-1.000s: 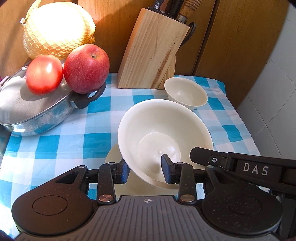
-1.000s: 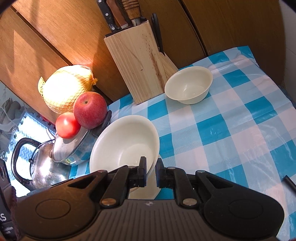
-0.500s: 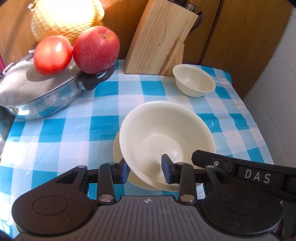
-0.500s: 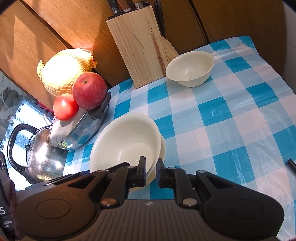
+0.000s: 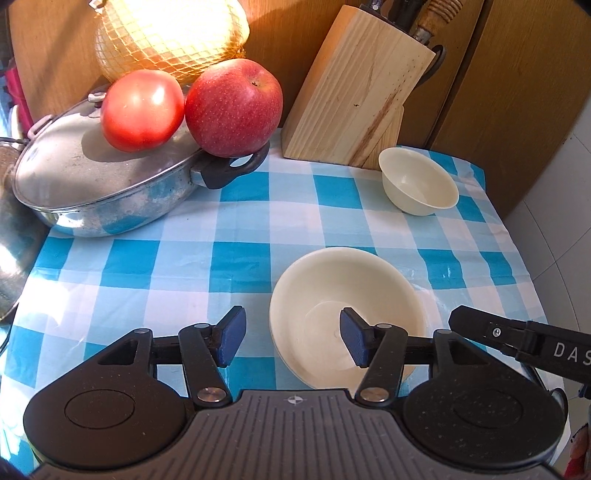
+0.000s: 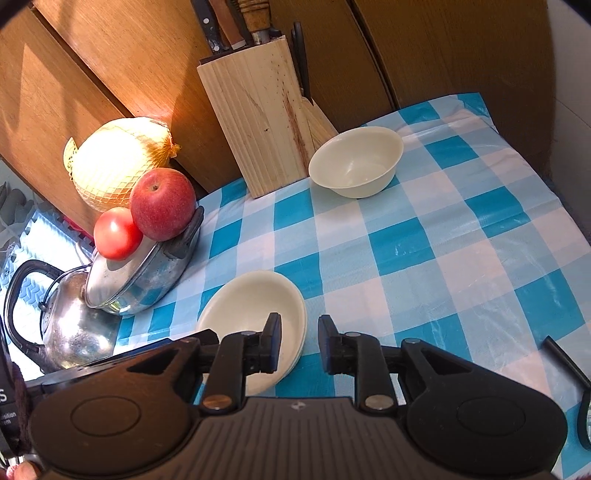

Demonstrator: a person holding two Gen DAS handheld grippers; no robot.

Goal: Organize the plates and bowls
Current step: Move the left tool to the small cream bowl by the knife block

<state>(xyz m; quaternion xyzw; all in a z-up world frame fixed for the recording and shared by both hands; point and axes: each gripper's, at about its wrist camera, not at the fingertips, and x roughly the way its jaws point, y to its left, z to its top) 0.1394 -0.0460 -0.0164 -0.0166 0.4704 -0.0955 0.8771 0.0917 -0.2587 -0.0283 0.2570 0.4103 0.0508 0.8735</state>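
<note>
Strong sunlight from my left glares off the netted melon (image 5: 168,35) and warms the cabinet doors (image 6: 110,66); shadows are crisp, focus sharp, fisheye edges bend and darken.

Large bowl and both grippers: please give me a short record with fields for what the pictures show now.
large bowl: upright on the checked tablecloth, on a plate whose edge shows under it
small bowl: apart, beside the knife block
left gripper: open, holds nothing
right gripper: open, holds nothing
pot lid: carries a tomato and an apple
</note>
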